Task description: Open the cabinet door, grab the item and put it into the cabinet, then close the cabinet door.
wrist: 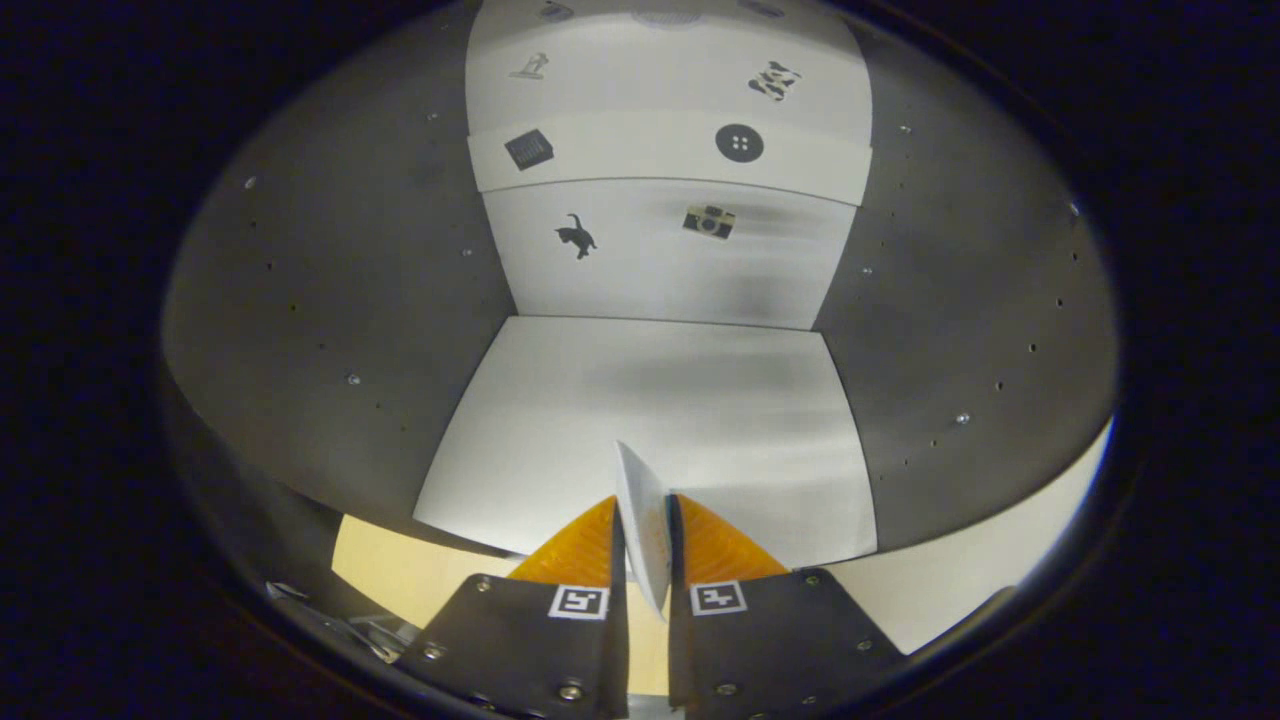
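Thin white flat plate [641, 520], edge-on, clamped between both orange fingers of gripper [645, 535]. Open grey-walled cabinet [330, 300] ahead; back panel carries picture stickers, no legible text.

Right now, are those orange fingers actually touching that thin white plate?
Touching. The gripper view shows both orange fingers pressed against the sides of the white plate, held edge-on between them at the cabinet opening.
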Available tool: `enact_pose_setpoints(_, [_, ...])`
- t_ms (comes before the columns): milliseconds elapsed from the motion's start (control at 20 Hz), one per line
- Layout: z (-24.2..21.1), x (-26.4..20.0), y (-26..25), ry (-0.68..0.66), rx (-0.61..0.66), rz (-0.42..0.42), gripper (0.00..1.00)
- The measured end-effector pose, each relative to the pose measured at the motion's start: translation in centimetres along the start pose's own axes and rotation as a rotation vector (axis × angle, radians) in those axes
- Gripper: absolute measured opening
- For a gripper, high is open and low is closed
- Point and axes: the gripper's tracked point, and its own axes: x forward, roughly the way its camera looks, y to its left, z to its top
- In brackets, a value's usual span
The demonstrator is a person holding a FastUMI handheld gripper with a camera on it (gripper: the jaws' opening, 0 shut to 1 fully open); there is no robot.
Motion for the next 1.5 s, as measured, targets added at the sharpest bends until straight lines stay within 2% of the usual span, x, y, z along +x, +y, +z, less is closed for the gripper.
enact_pose_setpoints(250, [-0.7,1.1,-0.6,0.046,-0.029,-0.021,0.16])
enact_pose_setpoints(550, [-0.5,1.3,-0.9,0.06,0.009,-0.009,0.16])
enact_pose_setpoints(800, [-0.3,1.5,-0.6,0.053,0.014,-0.008,0.27])
enact_pose_setpoints(1050, [0.4,1.3,-0.2,0.024,0.046,0.007,0.32])
enact_pose_setpoints(1500, [0.6,-2.3,0.4,-0.068,0.034,0.021,0.32])
